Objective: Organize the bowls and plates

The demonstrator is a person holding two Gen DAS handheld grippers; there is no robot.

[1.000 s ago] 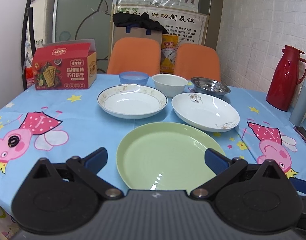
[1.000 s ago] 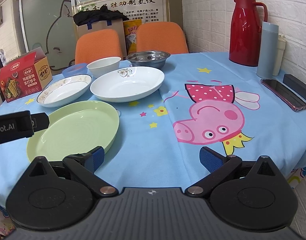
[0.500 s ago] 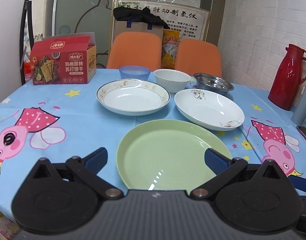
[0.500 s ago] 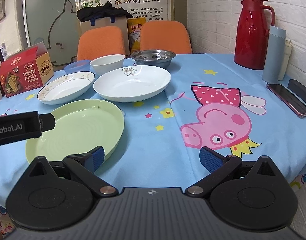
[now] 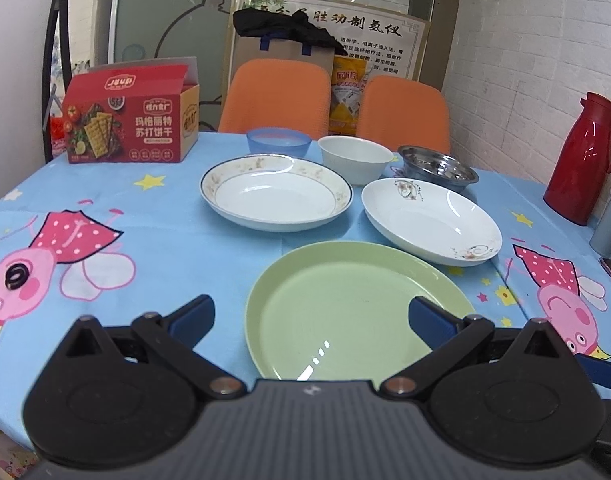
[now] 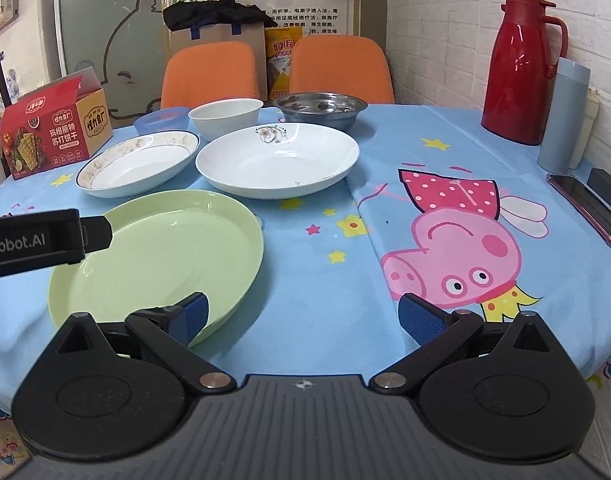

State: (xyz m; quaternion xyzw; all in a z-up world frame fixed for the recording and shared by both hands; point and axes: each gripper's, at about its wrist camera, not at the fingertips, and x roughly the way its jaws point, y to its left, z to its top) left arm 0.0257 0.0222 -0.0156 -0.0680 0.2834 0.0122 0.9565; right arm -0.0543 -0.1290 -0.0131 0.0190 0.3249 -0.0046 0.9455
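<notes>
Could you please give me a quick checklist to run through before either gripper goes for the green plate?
1. Left gripper open, holding nothing: ok.
2. Right gripper open, holding nothing: ok.
3. Green plate empty and flat on the table: ok.
4. Flower-print white plate empty: ok.
5. Gold-rimmed plate empty: ok.
6. Green plate's near rim reachable by the left gripper: cannot tell, hidden behind the gripper body.
</notes>
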